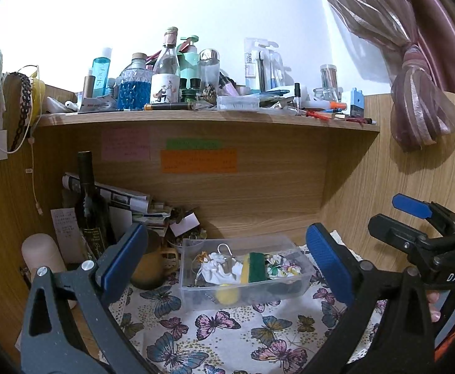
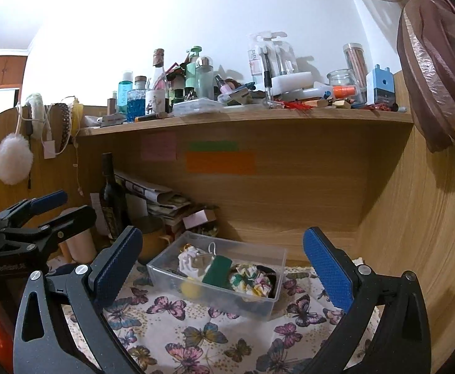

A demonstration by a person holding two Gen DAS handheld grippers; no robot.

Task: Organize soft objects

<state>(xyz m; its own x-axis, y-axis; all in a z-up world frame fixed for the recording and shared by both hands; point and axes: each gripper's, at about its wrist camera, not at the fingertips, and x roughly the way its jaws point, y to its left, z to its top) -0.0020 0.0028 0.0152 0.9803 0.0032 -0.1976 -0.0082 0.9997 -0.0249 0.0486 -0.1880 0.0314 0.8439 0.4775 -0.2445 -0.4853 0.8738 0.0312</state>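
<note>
A clear plastic box [image 1: 299, 275] stands on the butterfly cloth [image 1: 227, 333]. It holds a white pouch [image 1: 219, 266], a yellow-green sponge [image 1: 253, 266], a floral scrunchie [image 1: 282, 266] and a yellow ball [image 1: 227, 293]. The box [image 2: 162, 269] with the sponge [image 2: 218, 269], the scrunchie [image 2: 252, 280] and the ball [image 2: 190, 288] also shows in the right wrist view. My left gripper [image 1: 227, 261] is open and empty, short of the box. My right gripper [image 2: 224, 265] is open and empty, also short of it. Each gripper shows at the edge of the other's view.
A dark wine bottle [image 1: 88, 205], papers and a beige cylinder [image 1: 42, 255] stand left of the box. A wooden shelf [image 1: 208, 118] above is crowded with bottles. A pink curtain [image 1: 420, 93] hangs at right. A white pompom [image 2: 14, 159] hangs at left.
</note>
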